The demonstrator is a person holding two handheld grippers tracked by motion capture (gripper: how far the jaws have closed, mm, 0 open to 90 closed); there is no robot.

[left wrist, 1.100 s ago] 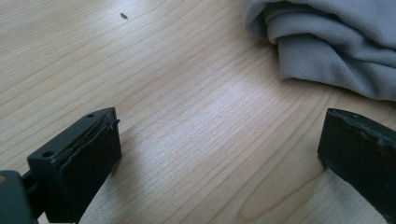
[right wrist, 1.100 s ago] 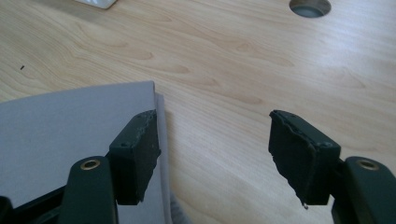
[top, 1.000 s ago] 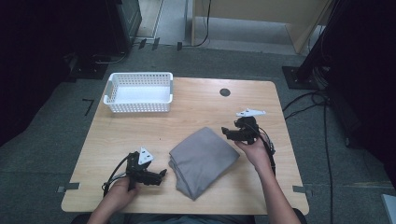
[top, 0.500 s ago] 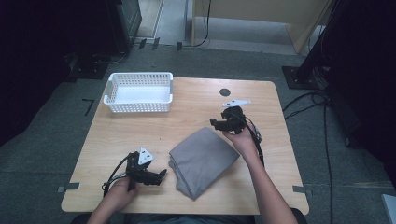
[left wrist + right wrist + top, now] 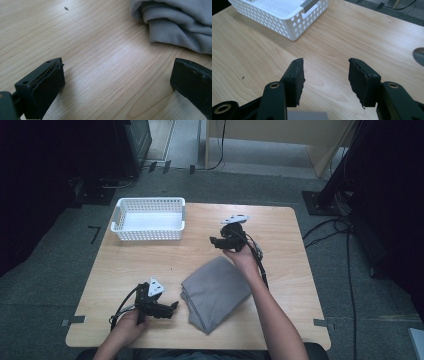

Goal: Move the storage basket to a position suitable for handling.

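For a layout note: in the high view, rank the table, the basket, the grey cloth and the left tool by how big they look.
1. Table
2 and 3. Cloth and basket: too alike to rank.
4. Left tool

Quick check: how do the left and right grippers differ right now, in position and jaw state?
The left gripper sits low at the table's near edge, beside the folded grey cloth; the right gripper is held beyond the cloth, facing the white basket. The left's jaws are spread wider than the right's. Both are open and empty.
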